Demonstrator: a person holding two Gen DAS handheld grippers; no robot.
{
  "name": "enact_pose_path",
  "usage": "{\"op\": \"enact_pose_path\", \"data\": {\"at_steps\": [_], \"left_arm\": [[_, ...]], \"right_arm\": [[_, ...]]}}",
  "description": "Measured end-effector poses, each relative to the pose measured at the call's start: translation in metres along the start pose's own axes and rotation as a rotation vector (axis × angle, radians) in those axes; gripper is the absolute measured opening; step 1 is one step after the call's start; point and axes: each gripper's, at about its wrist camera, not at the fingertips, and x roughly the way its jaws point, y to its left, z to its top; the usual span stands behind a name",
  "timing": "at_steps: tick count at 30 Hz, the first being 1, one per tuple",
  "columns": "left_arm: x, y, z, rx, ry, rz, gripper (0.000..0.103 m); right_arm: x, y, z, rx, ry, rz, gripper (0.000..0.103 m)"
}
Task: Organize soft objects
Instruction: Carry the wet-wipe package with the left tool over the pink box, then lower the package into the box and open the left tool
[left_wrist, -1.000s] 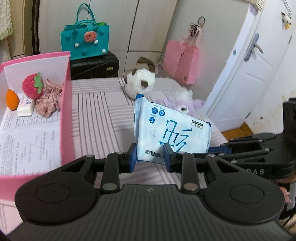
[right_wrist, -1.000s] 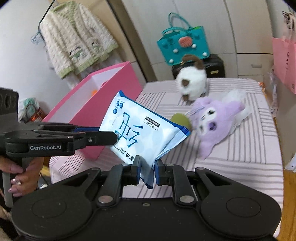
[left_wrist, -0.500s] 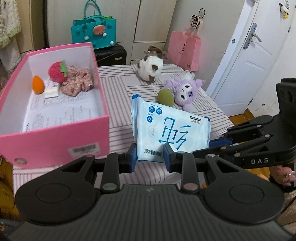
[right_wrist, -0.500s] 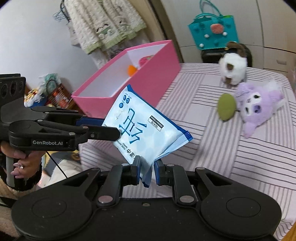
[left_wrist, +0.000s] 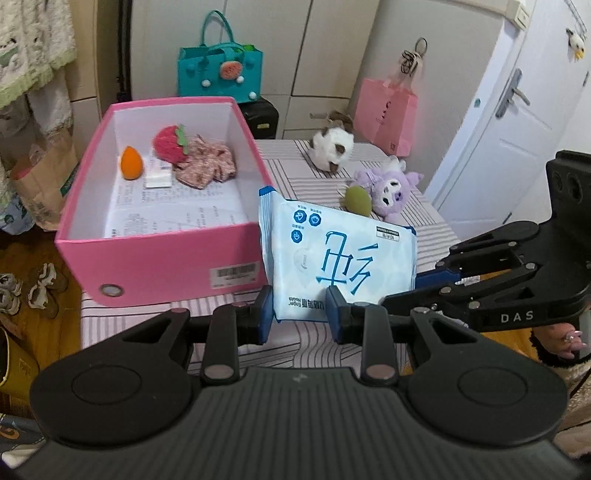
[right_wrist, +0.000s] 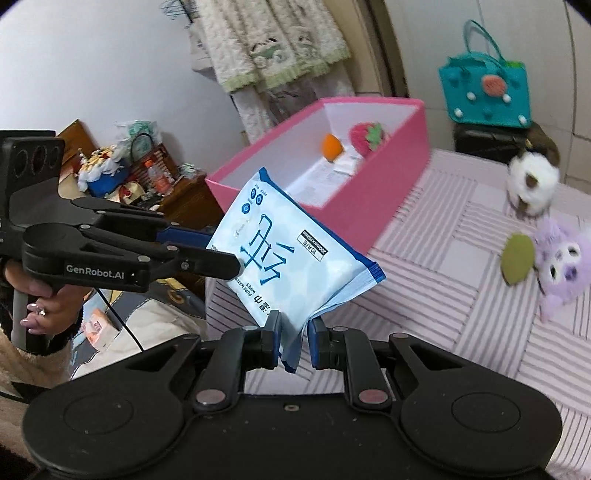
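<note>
A light-blue wet-wipes pack hangs in the air, held by both grippers. My left gripper is shut on its bottom edge. My right gripper is shut on its other edge; it shows in the left wrist view at the pack's right side. The pack is in front of the pink box, which holds a strawberry plush, an orange sponge and a floral cloth. A purple plush, a green sponge and a white-brown plush lie on the striped bed.
The striped bed ends near the door on the right. A teal bag and pink bag stand behind. Shoes and clutter sit on the floor left of the bed.
Both grippers have pulled back and up with the pack, away from the plush toys toward the bed's near edge. The pink box now shows whole.
</note>
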Motion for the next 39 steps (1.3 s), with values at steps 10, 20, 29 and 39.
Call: {"op": "enact_pose_path", "data": {"at_steps": [10,20,29,39], "left_arm": [[-0.028,0.032,0.021,-0.002,-0.108,0.057,0.029],[-0.01,0.078,0.06,-0.033,-0.153,0.096,0.029],[0.033,0.119,0.088,-0.062,-0.109,0.14,0.029],[0.083,0.145,0.107,-0.092,-0.011,0.155,0.028]], "right_arm": [[0.013,0.022,0.049,-0.086,-0.05,0.008,0.02],[0.048,0.024,0.107,-0.172,-0.062,-0.032,0.02],[0.101,-0.01,0.154,-0.12,0.008,-0.003,0.02],[0.152,-0.044,0.182,-0.055,0.111,0.0,0.02]]}}
